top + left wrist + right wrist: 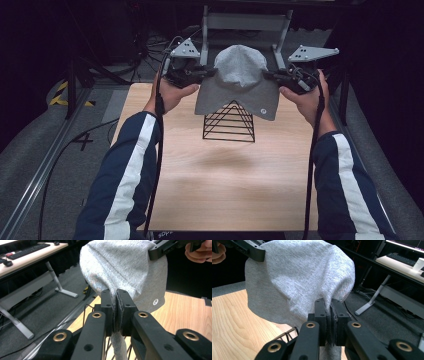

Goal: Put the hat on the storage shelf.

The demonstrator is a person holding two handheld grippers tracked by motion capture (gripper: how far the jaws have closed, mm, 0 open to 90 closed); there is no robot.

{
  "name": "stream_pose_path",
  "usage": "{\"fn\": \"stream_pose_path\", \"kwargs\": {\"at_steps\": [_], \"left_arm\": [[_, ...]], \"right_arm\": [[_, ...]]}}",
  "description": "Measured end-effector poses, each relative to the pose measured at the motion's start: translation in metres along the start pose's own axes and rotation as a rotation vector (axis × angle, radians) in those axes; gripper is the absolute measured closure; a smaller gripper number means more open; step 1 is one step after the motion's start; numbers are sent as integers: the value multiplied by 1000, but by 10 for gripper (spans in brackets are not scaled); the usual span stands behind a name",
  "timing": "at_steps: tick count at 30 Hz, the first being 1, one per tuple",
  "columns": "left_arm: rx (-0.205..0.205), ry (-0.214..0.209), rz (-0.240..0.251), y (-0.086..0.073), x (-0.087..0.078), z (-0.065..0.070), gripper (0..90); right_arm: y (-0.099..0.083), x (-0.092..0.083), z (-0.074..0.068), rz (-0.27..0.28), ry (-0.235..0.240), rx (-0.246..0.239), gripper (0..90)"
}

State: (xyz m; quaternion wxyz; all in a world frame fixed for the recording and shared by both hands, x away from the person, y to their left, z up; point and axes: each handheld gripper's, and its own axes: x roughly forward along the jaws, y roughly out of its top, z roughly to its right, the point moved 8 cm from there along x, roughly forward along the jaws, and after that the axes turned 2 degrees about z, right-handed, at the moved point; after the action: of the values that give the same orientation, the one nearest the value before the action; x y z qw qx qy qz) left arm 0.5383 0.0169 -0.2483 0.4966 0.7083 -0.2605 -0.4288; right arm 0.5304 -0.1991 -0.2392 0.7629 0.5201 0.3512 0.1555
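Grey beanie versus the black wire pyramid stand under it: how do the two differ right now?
The grey beanie is soft knit cloth; the black wire pyramid stand is a rigid open frame you can see through. The beanie hangs in the air, pinched at opposite edges by the left claw and right claw; the stand rests on the wooden table, untouched by either claw. The beanie's lower edge covers the stand's tip in the high view.

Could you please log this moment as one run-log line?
left hand-held gripper: shut on grey beanie | right hand-held gripper: shut on grey beanie | beanie: stretched between both, above black wire pyramid rack | table: wooden
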Motion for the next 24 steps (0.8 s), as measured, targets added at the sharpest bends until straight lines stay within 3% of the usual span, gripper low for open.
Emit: {"fn": "stream_pose_path", "kwargs": {"at_steps": [6,10,16,20,24], "left_arm": [[-19,-18,16,-7,2,0,848],[3,-30,54,3,-9,6,848],[32,-46,72,7,-22,20,847],[49,-45,68,4,-23,25,848],[52,-15,20,-10,-14,23,847]], "right_arm": [[-10,4,0,-7,6,8,850],[-7,-4,-1,4,9,4,850],[-1,-20,-8,21,1,-27,850],[0,-23,-14,16,-3,-49,850],[-8,-17,-21,-13,-8,-75,850]]}}
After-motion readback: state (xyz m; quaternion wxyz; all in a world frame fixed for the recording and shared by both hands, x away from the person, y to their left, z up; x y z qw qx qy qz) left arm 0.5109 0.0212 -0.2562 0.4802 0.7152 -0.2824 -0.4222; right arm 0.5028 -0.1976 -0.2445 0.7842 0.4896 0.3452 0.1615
